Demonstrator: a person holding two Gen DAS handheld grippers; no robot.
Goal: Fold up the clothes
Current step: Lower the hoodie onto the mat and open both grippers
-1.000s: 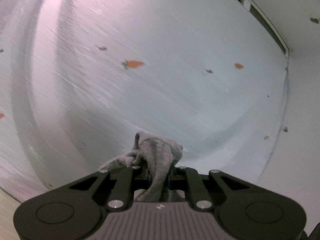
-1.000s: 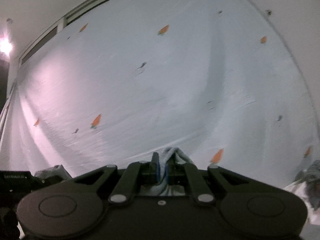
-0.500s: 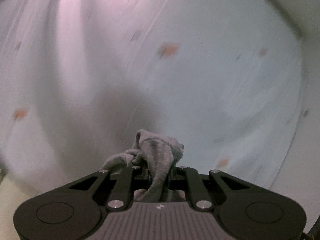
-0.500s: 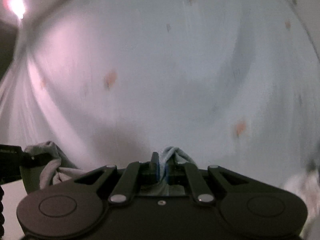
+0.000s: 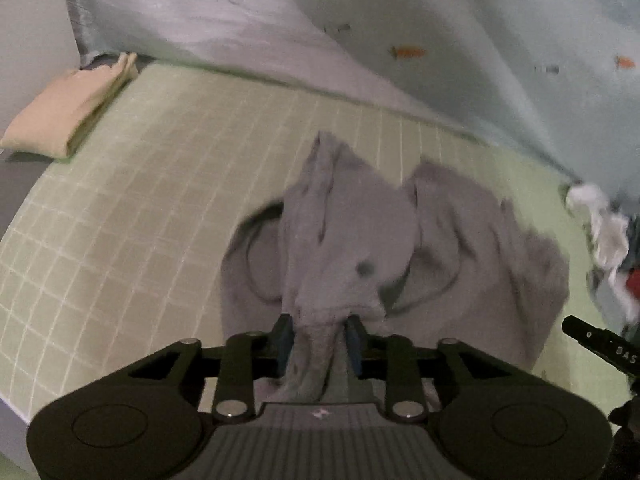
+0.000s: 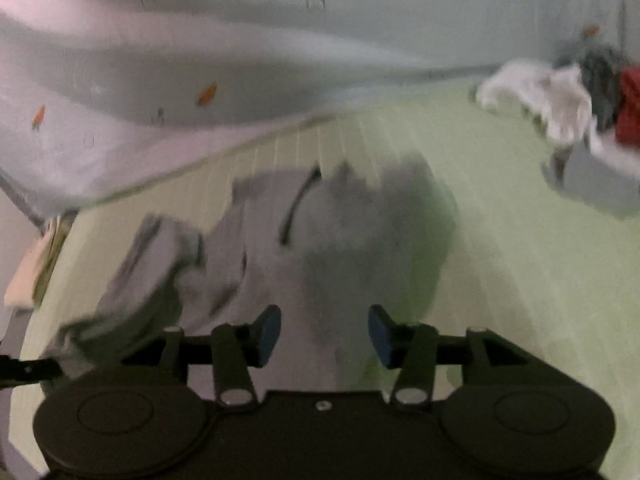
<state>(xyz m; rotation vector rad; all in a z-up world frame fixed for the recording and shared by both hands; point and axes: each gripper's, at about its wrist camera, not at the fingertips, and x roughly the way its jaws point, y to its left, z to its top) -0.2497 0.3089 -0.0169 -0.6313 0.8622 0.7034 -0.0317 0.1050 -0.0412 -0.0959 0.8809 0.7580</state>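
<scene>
On the green table (image 5: 132, 184), the left hand-held gripper (image 5: 320, 338) pinches an edge of the grey garment (image 5: 348, 240); the right hand-held gripper (image 6: 322, 334) hangs open above it. The cloth looks soft, light and limp, so it is best taken at corners or hems.

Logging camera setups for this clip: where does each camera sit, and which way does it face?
Left wrist: sits on the left gripper, looks forward and down at the grey garment on the green gridded mat; its own jaws pinch the cloth; the other gripper's tip shows at right.
Right wrist: sits on the right gripper, faces the same garment; its own jaws stand apart.
Shared: garment, mat, folded beige cloth, clothes pile, carrot-print sheet.
</scene>
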